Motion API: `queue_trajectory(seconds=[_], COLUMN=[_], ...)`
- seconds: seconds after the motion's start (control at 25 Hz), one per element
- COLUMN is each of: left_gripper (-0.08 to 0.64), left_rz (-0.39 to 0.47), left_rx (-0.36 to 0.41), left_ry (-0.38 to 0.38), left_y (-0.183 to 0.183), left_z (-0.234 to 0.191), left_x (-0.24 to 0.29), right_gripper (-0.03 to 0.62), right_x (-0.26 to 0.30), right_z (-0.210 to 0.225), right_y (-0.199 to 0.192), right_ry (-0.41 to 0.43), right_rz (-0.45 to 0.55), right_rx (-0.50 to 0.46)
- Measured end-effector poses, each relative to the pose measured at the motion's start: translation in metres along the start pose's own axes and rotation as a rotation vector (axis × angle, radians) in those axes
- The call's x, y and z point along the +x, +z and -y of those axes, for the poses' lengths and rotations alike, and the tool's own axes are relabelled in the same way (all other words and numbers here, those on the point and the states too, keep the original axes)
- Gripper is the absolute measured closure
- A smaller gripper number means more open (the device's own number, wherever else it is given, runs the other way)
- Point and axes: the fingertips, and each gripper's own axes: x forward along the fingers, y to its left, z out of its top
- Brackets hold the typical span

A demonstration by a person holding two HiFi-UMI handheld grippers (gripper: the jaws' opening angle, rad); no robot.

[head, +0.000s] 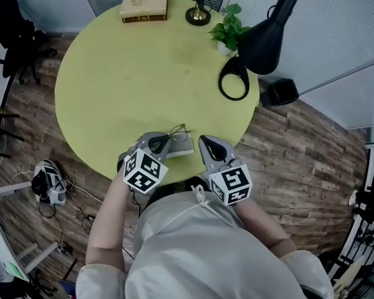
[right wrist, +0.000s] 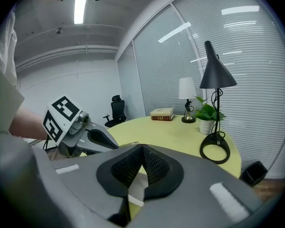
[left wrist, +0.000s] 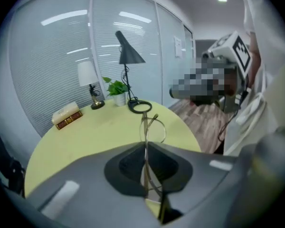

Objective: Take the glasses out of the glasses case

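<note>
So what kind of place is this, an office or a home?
Most likely an office meeting room: glass partition walls fitted with blinds, a round yellow table, a black swivel chair and a ceiling strip light.

The glasses (left wrist: 152,129) have thin, shiny metal-wire rims. The table (head: 124,80) top is smooth, matt yellow; the floor (head: 293,161) is grainy wood plank. At one o'clock, the lamp (head: 268,36) is matt black.
</note>
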Motion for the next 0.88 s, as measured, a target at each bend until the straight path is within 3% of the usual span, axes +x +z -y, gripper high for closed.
queue_trajectory(seconds=[0.12, 0.36, 0.52, 0.72, 0.88], left_gripper=[0.545, 0.545, 0.545, 0.545, 0.545], left_rz=[0.109, 0.335, 0.475, 0.577, 0.602], left_rx=[-0.144, -0.274, -0.386, -0.518, -0.56], left_ry=[0.072, 0.236, 0.387, 0.6, 0.71], left_y=[0.016, 0.05, 0.063, 0.062, 0.055], left_z=[-0.016, -0.043, -0.063, -0.082, -0.088], left_x=[-0.026, -0.082, -0.121, -0.169, -0.191], right_gripper=[0.592, 0.592, 0.592, 0.592, 0.592], right_x=[0.002, 0.006, 0.007, 0.003, -0.001], right_z=[-0.003, -0.011, -0.015, -0.021, -0.026], right_y=[0.012, 0.035, 0.047, 0.062, 0.075], right_ry=[0.004, 0.017, 0.011, 0.021, 0.025], right_rz=[0.01, 0.044, 0.07, 0.099, 0.131], right_rx=[0.006, -0.021, -0.029, -0.046, -0.06])
